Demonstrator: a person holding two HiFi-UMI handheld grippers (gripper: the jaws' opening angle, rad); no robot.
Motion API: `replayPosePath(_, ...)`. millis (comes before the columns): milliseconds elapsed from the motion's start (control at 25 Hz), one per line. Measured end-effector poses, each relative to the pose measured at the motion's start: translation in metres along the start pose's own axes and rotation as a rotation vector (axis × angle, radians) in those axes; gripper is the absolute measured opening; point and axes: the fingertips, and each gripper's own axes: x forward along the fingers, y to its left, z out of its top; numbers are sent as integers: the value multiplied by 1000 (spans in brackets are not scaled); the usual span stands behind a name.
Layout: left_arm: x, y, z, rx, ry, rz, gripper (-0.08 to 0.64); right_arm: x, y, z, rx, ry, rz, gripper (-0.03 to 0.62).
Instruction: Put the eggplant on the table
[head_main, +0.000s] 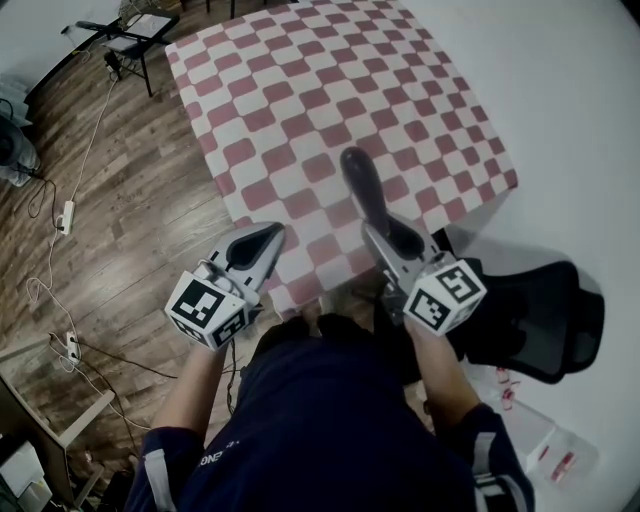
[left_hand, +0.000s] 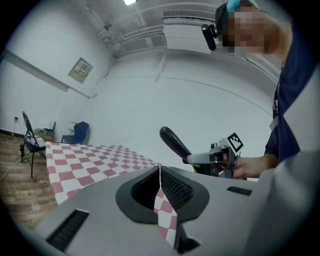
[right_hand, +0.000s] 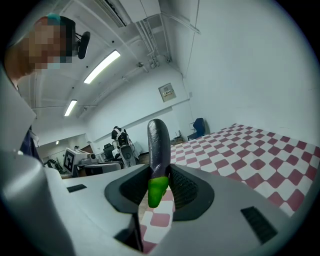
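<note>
Carry step, I judge — the right gripper (right_hand: 160, 172) clamps the green stem end of the dark purple glossy eggplant (right_hand: 158, 142) above the near edge of the red-and-white checked table (head_main: 300, 80), the left gripper (left_hand: 159, 172) with jaws together, empty — next: lower it, then release.

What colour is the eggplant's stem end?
The eggplant's stem end is bright green; right gripper view shows it best.

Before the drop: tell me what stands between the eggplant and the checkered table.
Nothing visible does. The right gripper holds the eggplant over the near part of the table, and no object shows on the checkered top beneath it.
</note>
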Motion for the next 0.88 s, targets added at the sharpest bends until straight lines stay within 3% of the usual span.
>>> replayPosePath(240,25,26,2,-16,19,24,31,34,-24,8,-1,35,24,130)
replayPosePath(560,58,27,15,-34,51,89,31,49,-58,24,-39,91,76,130)
replayPosePath(880,102,30,7,-61,91,164,31,64,-116,5,-73,183,107,130)
